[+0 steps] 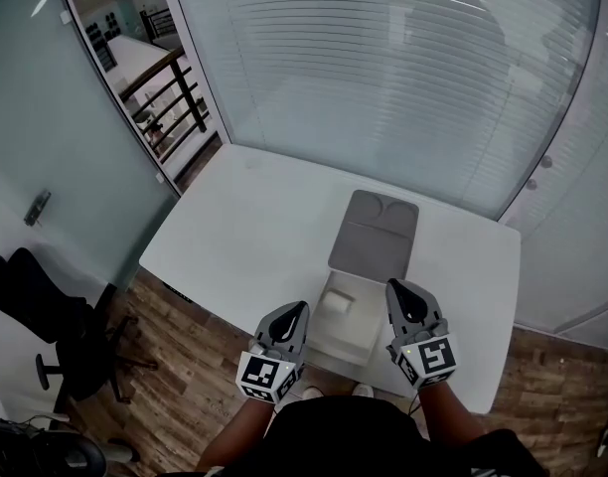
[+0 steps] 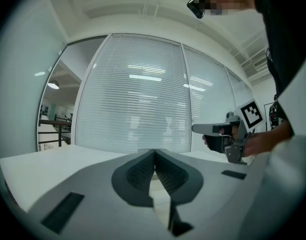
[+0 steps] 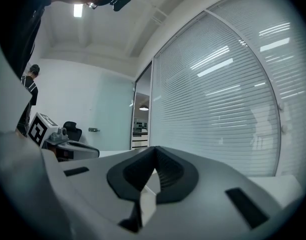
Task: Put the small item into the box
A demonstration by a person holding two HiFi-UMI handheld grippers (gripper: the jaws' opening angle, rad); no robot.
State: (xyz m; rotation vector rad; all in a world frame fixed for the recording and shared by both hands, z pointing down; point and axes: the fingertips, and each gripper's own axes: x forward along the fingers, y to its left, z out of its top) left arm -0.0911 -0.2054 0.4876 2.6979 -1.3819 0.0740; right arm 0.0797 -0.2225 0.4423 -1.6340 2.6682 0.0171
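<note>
An open white box (image 1: 356, 347) stands on the white table (image 1: 244, 232) near its front edge, with its grey lid (image 1: 376, 235) folded back flat behind it. Inside the box, toward its left, lies a small white block (image 1: 337, 304). My left gripper (image 1: 298, 310) hovers at the box's left side, and its jaws are shut with nothing in them (image 2: 154, 153). On the box's right side my right gripper (image 1: 400, 288) is also shut and holds nothing (image 3: 154, 151). Each gripper shows in the other's view: the right gripper (image 2: 199, 129) and the left gripper (image 3: 93, 152).
A glass wall with blinds (image 1: 403, 78) runs behind the table. A black office chair (image 1: 41, 311) stands on the wooden floor to the left. Further left a glass partition (image 1: 56, 137) closes off the room.
</note>
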